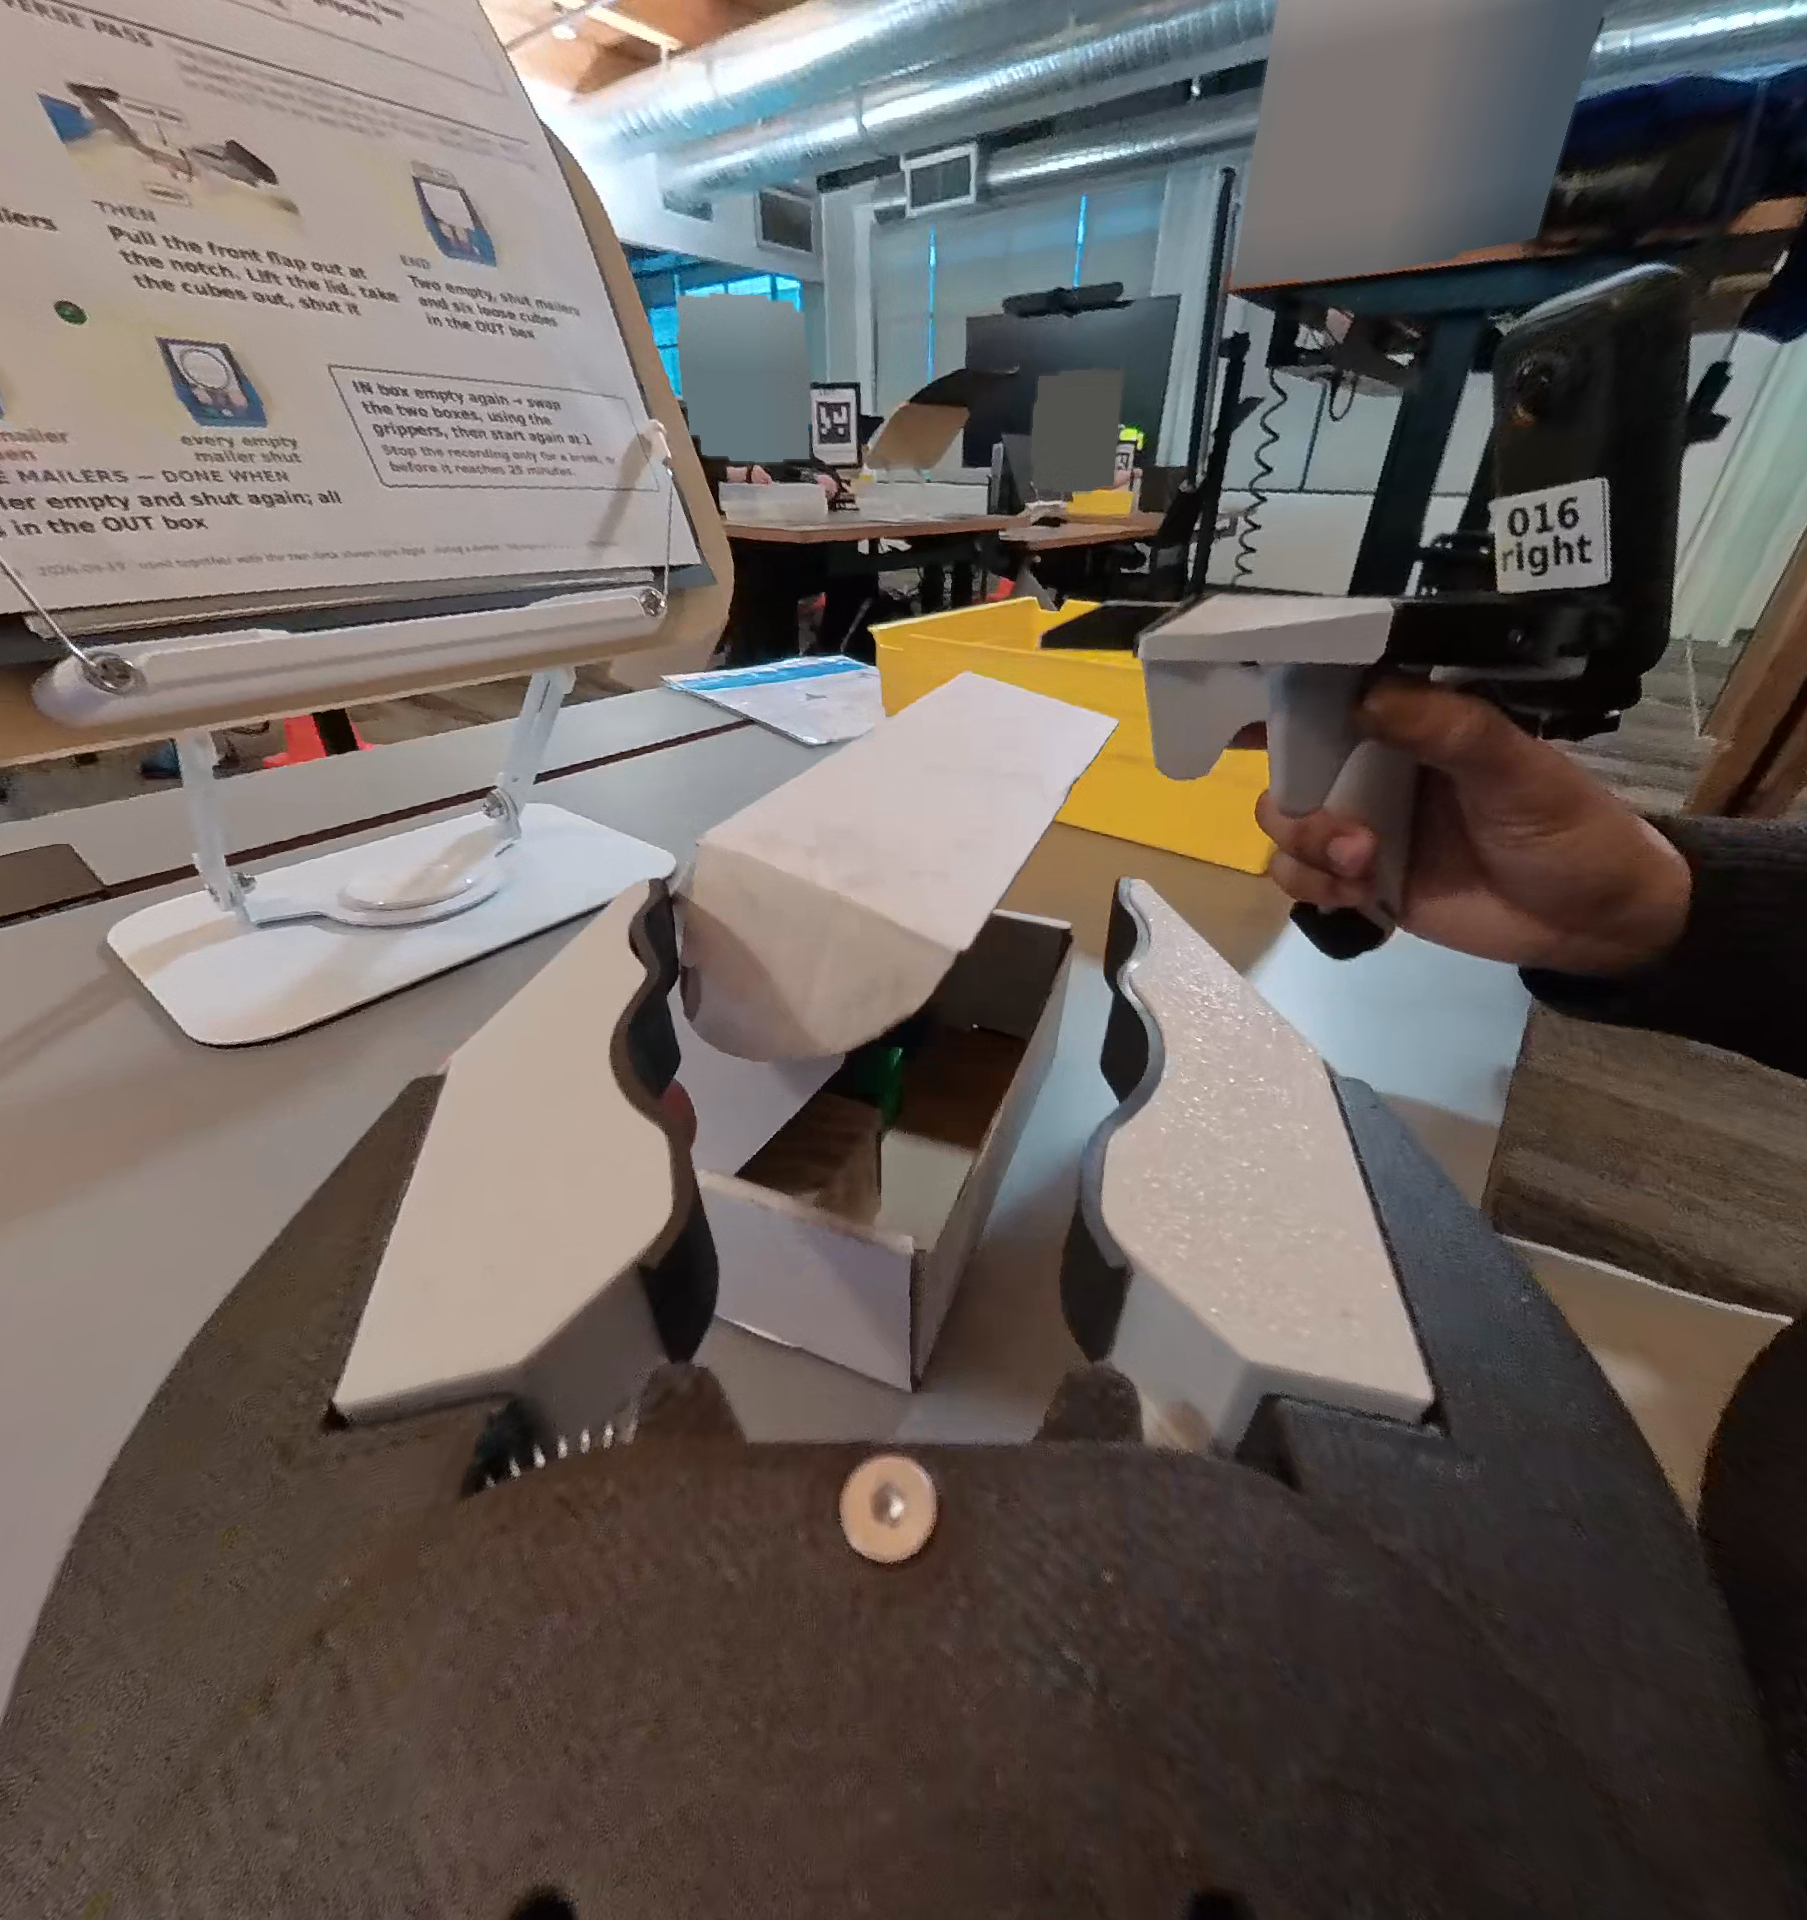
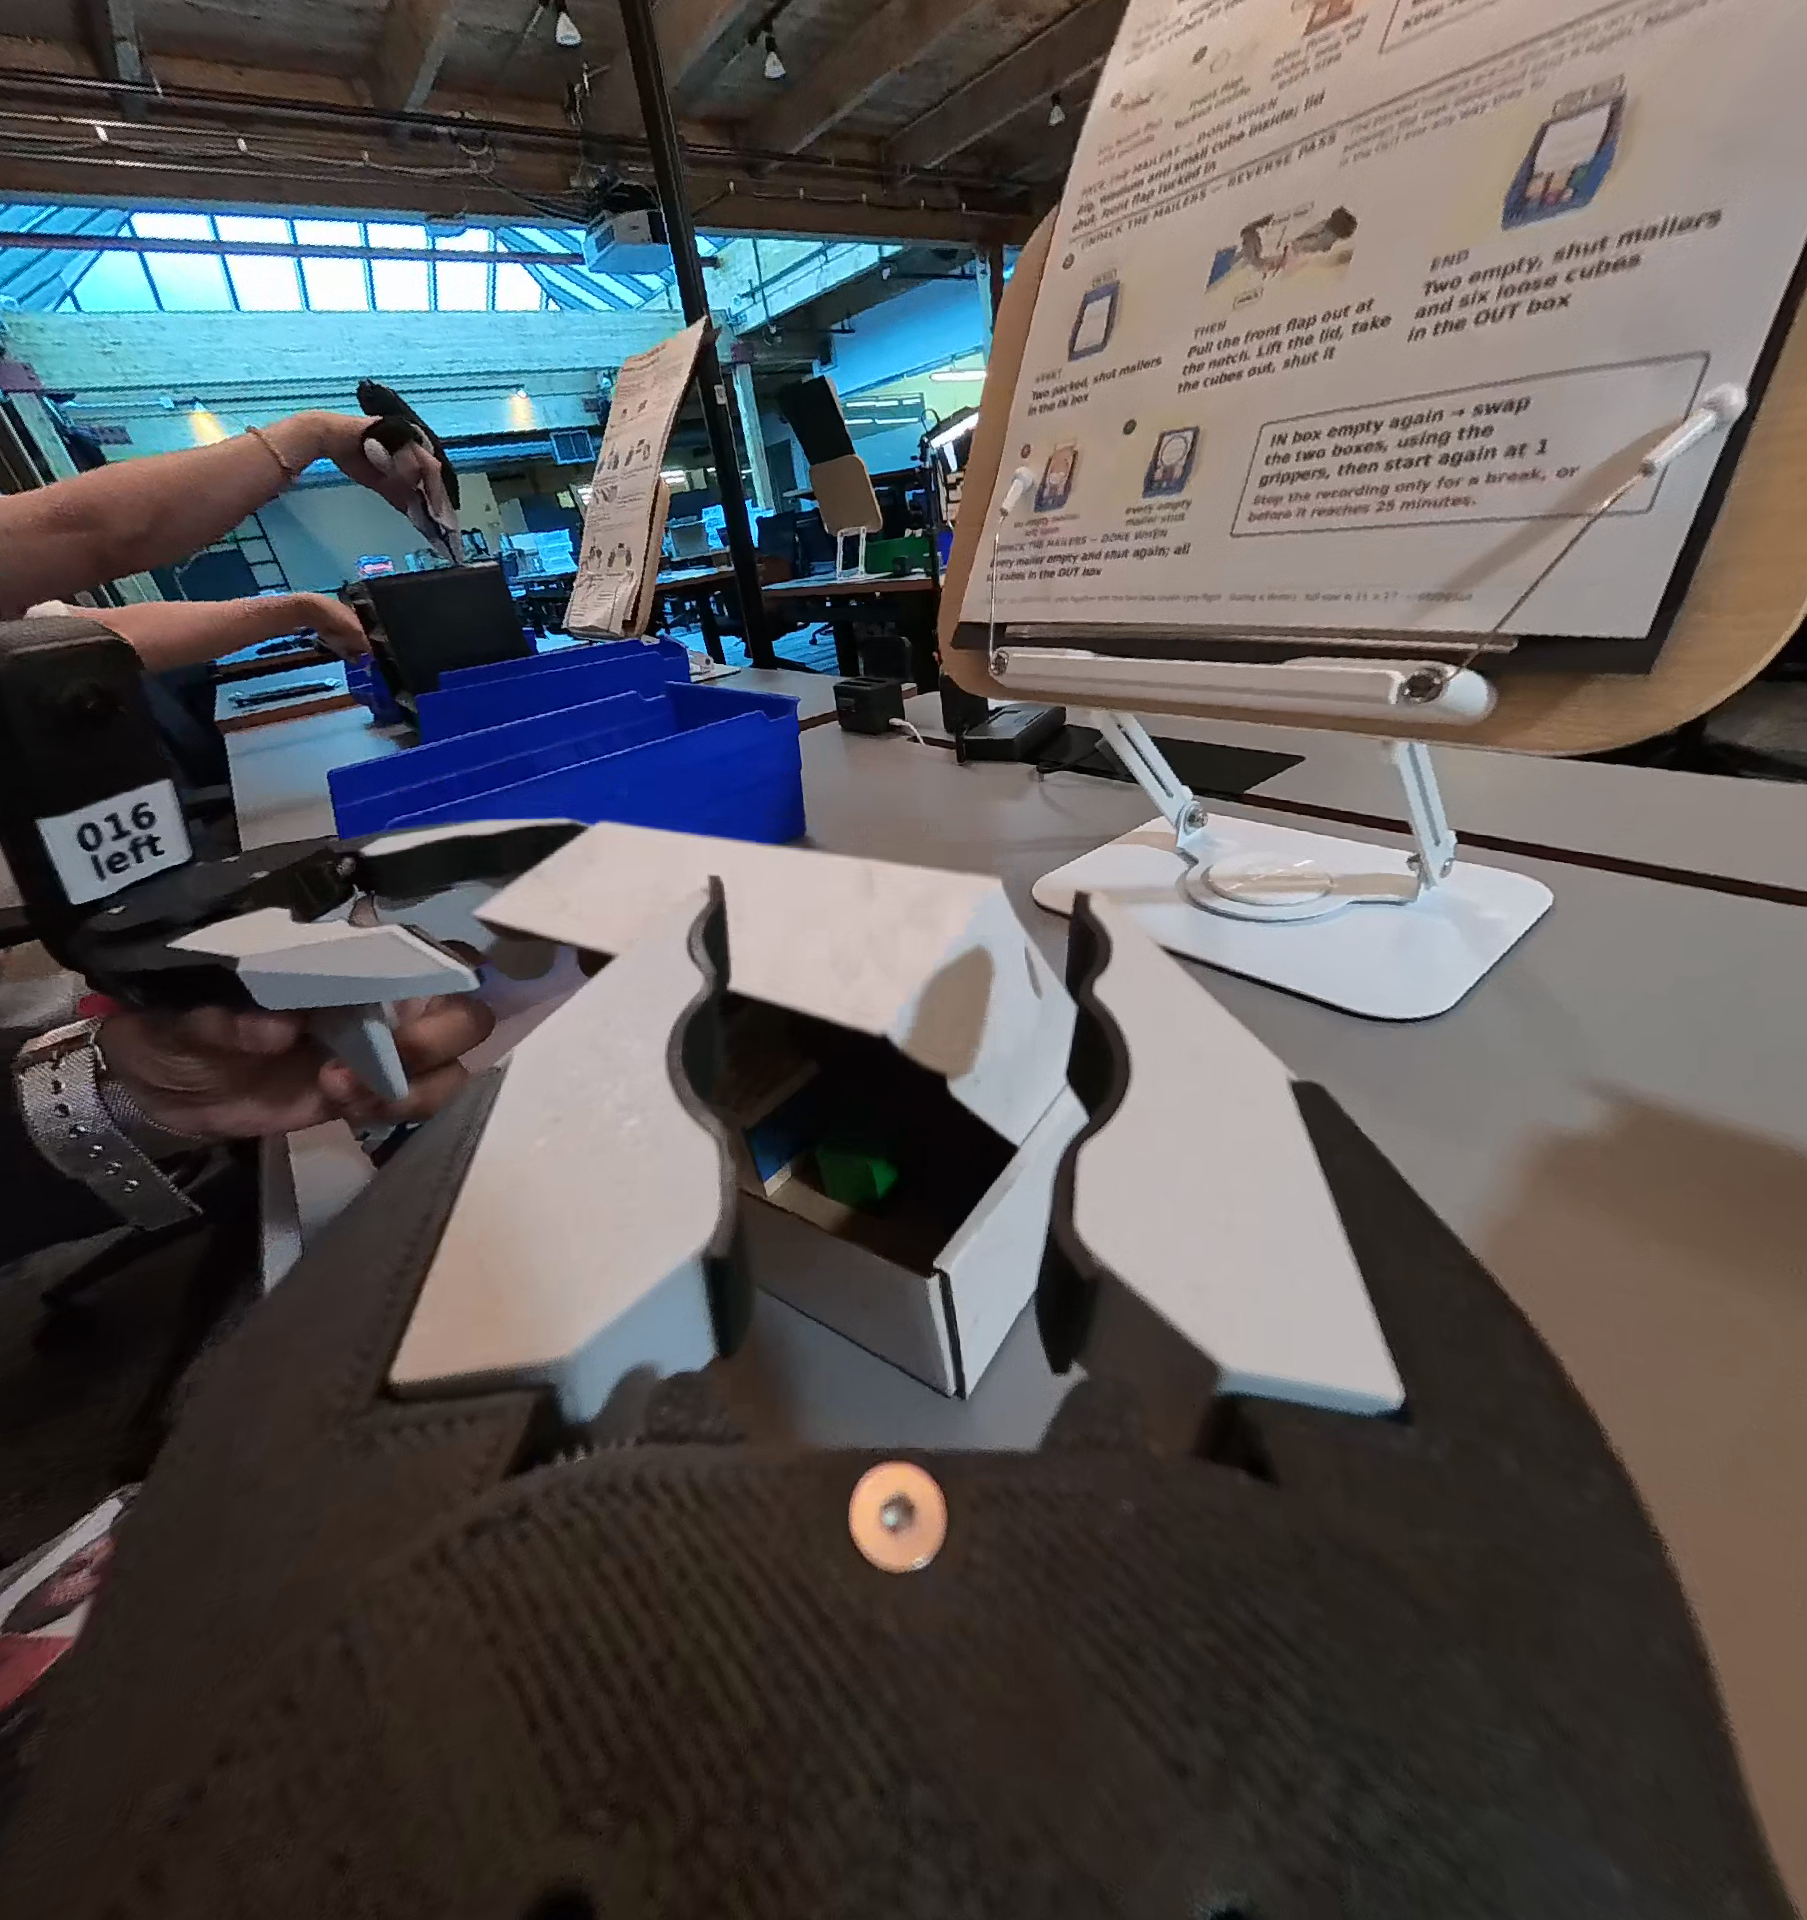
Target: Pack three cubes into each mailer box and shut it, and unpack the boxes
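The white mailer box sits on the grey table just ahead of the left gripper, between its wide-apart, empty fingers, lid half raised. The right gripper, likewise spread and empty, frames the same box, a green cube inside.

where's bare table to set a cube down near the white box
Bare grey table lies right of the white cardboard mailer box, before the white document stand base. Around the box it is crowded: left gripper and right gripper flank it.
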Demonstrator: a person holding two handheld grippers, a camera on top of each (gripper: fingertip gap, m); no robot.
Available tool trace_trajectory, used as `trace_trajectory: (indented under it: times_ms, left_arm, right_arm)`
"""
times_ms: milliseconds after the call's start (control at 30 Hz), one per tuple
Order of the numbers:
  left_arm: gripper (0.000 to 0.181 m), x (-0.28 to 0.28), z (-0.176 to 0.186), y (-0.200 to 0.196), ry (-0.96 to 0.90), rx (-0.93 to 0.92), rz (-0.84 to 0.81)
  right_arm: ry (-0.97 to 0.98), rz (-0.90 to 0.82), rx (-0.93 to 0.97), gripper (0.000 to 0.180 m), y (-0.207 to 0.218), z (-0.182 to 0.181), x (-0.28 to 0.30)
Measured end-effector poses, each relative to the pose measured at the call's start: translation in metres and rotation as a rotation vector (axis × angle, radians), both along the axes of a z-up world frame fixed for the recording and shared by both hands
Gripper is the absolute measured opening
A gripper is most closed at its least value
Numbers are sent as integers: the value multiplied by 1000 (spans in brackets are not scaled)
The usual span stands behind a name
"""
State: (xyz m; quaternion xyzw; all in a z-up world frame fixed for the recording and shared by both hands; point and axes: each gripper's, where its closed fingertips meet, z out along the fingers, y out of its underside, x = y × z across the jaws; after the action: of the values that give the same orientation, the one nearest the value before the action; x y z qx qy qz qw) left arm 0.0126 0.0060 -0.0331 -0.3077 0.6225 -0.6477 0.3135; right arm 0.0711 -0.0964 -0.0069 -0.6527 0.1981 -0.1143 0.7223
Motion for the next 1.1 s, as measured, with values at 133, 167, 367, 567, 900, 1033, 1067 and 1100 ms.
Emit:
trace_trajectory:
  times_ms: [133, 167, 367, 567, 900, 1033, 1067, 1100]
  left_arm:
    - [77, -6, -10, -4, 10, 50, -21]
    - [76, -8, -14, -7, 15, 75, -33]
    - [73, -14, -33, -21, 33, 224, -73]
    - [77, -12, -31, -15, 44, 192, -52]
    - [83, -5, -38, -5, 52, 275, 79]
    - [66, -11, -44, -11, 90, 326, 106]
    - [60, -13, -45, -13, 100, 334, 114]
    - [60, -13, -46, -13, 112, 343, 136]
  right_arm:
    - [-20, 59, 0, 67, 6, 2, -10]
    - [-16, 82, -5, 67, 9, 1, -13]
    - [-30, 97, -78, 66, 16, -9, -17]
    - [85, 47, -30, 68, 5, -14, 2]
    - [471, 230, -32, 74, 11, -54, 5]
    - [543, 288, -30, 76, 8, -57, -4]
    - [554, 298, -22, 76, 5, -56, -5]
    - [567, 310, -18, 75, 3, -56, -7]
